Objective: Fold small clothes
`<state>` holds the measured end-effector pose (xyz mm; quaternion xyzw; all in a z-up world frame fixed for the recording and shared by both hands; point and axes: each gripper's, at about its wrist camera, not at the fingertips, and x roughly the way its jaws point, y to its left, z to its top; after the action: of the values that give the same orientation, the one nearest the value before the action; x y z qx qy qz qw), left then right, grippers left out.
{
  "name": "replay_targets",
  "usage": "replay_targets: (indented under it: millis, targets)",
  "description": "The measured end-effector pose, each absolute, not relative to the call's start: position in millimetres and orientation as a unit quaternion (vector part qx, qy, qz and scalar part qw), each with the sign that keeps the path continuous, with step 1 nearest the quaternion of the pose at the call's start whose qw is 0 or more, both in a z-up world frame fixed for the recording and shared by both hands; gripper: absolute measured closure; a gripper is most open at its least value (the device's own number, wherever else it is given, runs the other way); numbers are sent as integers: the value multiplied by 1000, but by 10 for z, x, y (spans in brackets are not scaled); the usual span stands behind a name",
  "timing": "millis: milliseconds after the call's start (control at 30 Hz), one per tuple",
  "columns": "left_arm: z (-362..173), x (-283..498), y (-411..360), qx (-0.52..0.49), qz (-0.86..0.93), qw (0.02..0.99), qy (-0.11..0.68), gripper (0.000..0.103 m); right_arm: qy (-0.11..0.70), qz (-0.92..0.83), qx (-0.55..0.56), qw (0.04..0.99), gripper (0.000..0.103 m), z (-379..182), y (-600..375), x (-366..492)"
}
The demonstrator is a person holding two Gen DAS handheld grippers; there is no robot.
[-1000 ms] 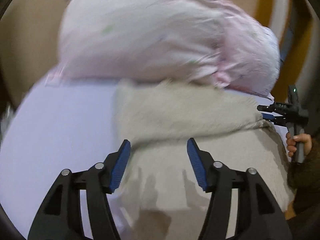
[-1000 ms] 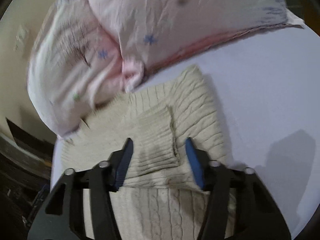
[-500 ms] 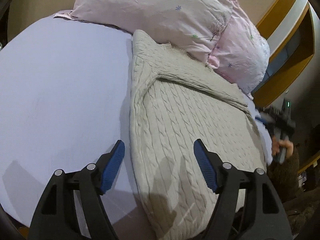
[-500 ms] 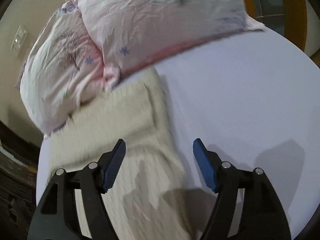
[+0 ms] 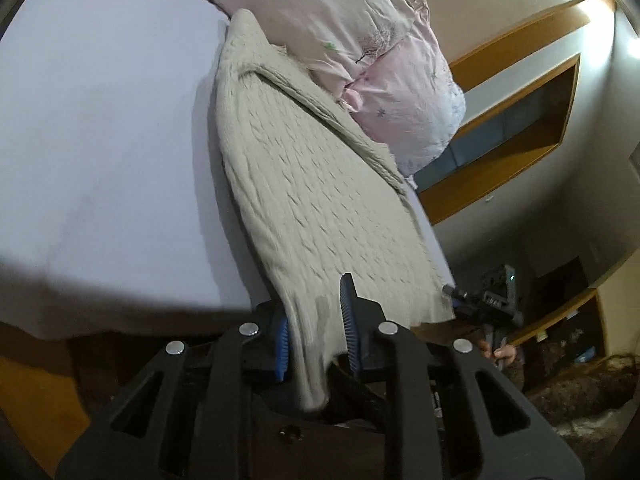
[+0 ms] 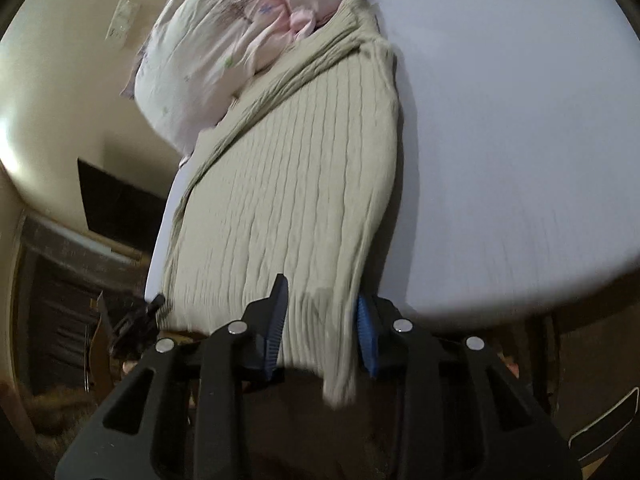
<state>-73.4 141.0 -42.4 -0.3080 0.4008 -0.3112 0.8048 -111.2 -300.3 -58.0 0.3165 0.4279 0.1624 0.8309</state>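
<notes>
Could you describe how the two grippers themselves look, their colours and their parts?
Both the left gripper and the right gripper have a matte black plastic frame with open cut-outs. Each finger carries a ribbed blue pad and round silver bolts. I see no cables or markings.

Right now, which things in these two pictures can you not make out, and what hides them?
- Left wrist view: whether the left gripper pinches the sweater; the cloth covers its left pad.
- Right wrist view: the right gripper's right pad, mostly behind the sweater hem.
- Both views: the sweater's sleeves, folded under.
- Both views: the pillows, cut by the top edge.
</notes>
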Motion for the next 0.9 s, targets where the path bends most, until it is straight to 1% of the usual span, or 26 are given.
replay_targets:
  millis: [100,133,167,200,233,267,367,400,533,600,667,767,900]
  targets:
    - [-412,-775,1355,-303,-313,804,404,80,444,159,311,825,70,-619,-2969,-1213]
    - [-413,-791,1336,-302,-315,803,407,80,451,158,309,823,71,-643,-2961,-1206]
    - [-410,-799,1305,-299,-318,801,410,80,454,160,312,819,94,-688,-2952,-1183]
    - [-395,-797,1274,-296,-320,801,411,81,456,163,315,816,95,-730,-2929,-1153]
    - [-377,-786,1251,-294,-323,801,411,91,458,167,315,815,95,-744,-2897,-1117]
    - [-312,-761,1228,-288,-330,802,407,95,463,171,302,816,96,-713,-2847,-1080]
    - [-19,-607,1206,-281,-345,811,380,96,492,162,255,817,96,-575,-2741,-995]
    - [98,-528,1204,-275,-344,816,373,96,484,168,251,821,96,-492,-2741,-1000]
    - [483,-250,1151,-239,-335,843,347,96,390,223,259,855,96,173,-2804,-1002]
    - [676,7,1131,-225,-320,860,327,96,365,225,252,867,96,363,-2828,-827]
    - [793,393,1148,-224,-288,878,309,96,334,226,258,878,96,542,-2853,-455]
    - [769,1081,1207,-246,-219,894,305,96,294,206,295,886,96,651,-2995,299]
    - [549,1906,1199,-242,-147,903,322,96,259,134,364,885,96,470,-3292,1195]
